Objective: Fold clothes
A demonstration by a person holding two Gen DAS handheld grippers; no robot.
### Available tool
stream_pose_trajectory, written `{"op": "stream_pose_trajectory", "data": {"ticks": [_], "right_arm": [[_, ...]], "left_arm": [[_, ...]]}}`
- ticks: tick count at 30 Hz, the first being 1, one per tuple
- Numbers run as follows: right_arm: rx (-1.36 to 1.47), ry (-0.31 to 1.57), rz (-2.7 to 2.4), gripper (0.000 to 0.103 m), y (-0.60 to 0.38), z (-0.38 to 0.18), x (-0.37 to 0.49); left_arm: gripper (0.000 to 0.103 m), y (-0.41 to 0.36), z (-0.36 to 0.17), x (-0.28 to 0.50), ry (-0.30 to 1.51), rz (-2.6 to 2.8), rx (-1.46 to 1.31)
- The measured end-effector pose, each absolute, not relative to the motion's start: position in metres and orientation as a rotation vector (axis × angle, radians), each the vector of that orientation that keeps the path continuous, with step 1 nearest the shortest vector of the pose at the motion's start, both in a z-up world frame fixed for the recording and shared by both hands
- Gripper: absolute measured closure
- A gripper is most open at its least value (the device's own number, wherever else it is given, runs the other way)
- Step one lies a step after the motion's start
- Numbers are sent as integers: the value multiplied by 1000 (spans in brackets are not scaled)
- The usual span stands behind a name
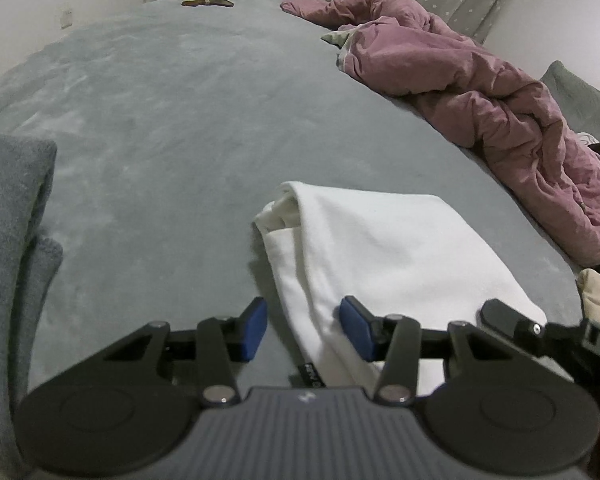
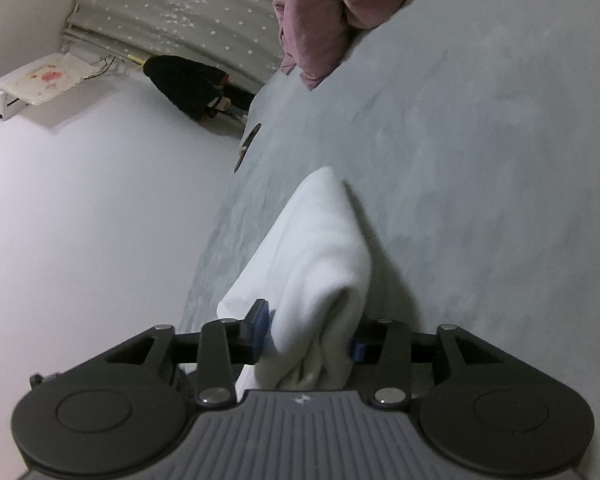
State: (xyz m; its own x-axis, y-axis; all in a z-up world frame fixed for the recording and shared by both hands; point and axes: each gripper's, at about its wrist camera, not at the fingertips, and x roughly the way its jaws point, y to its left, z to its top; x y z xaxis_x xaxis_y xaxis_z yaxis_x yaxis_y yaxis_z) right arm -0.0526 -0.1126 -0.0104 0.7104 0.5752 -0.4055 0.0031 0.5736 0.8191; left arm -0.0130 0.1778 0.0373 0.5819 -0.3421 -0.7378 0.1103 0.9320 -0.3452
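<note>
A folded white garment (image 1: 384, 240) lies on the grey bed cover (image 1: 172, 120), its rolled edge toward the far left. My left gripper (image 1: 304, 328) is open over the garment's near left edge. Its right pad (image 1: 356, 330) rests on the cloth and its left pad (image 1: 256, 326) stands over the cover. In the right wrist view the white garment (image 2: 320, 256) rises in a fold between the jaws of my right gripper (image 2: 310, 336). These jaws stand apart around the bunched cloth; the right pad is mostly hidden behind it. A black finger of the right gripper (image 1: 500, 314) shows at the garment's right corner.
A crumpled pink quilt (image 1: 480, 88) lies along the bed's far right side. A grey knit garment (image 1: 8, 240) hangs at the left edge. A small brown object (image 1: 206, 1) lies at the far end. Star-patterned curtains (image 2: 188, 12) and a white wall (image 2: 80, 200) bound the bed.
</note>
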Motion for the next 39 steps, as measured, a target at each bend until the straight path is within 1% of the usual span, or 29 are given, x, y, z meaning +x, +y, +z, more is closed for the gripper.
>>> {"op": "stream_pose_trajectory", "data": {"ticks": [1,2,5,7,12,16,18,21,24,26,28,33,34,36,37,39], "right_arm": [[902,719,368,53,-108,-9,-55],[892,720,365,51,-104,-8,-58],[890,749,381,51,-88,-9,-62],[858,743,360,51,-81,-6,-66],[964,784,326,51,-93,-8,-62],[996,752,294,52,-115,-9,-64],[996,745,295,56,-122,-9,-59],[1029,758,341,57,-123,-12,-56],[1017,778,374,54,-107,-19,-62],[932,763,381,49,-92,-13,-68],[882,764,377,47,-82,-9,-72],[911,764,351,47,-77,-13,-72],[906,762,345,47,-75,-13,-71],[933,758,325,58,-77,-13,-70],[968,762,320,66,-81,-14,-69],[1032,769,314,69,-87,-15,-68]], "left_arm": [[59,178,37,-13,914,-267,-275],[60,178,37,-13,914,-267,-275],[60,181,37,-15,914,-267,-278],[60,182,37,-15,914,-269,-285],[61,185,37,-15,915,-265,-305],[61,184,37,-16,914,-266,-289],[61,183,38,-17,912,-266,-281],[61,183,38,-17,912,-265,-279],[61,182,39,-16,914,-262,-276],[61,181,39,-17,913,-261,-272],[61,181,39,-17,913,-261,-271],[61,182,39,-16,918,-261,-278],[61,182,40,-16,918,-261,-282],[61,184,40,-16,919,-262,-299],[61,186,41,-16,920,-266,-313],[59,191,44,-17,925,-271,-344]]}}
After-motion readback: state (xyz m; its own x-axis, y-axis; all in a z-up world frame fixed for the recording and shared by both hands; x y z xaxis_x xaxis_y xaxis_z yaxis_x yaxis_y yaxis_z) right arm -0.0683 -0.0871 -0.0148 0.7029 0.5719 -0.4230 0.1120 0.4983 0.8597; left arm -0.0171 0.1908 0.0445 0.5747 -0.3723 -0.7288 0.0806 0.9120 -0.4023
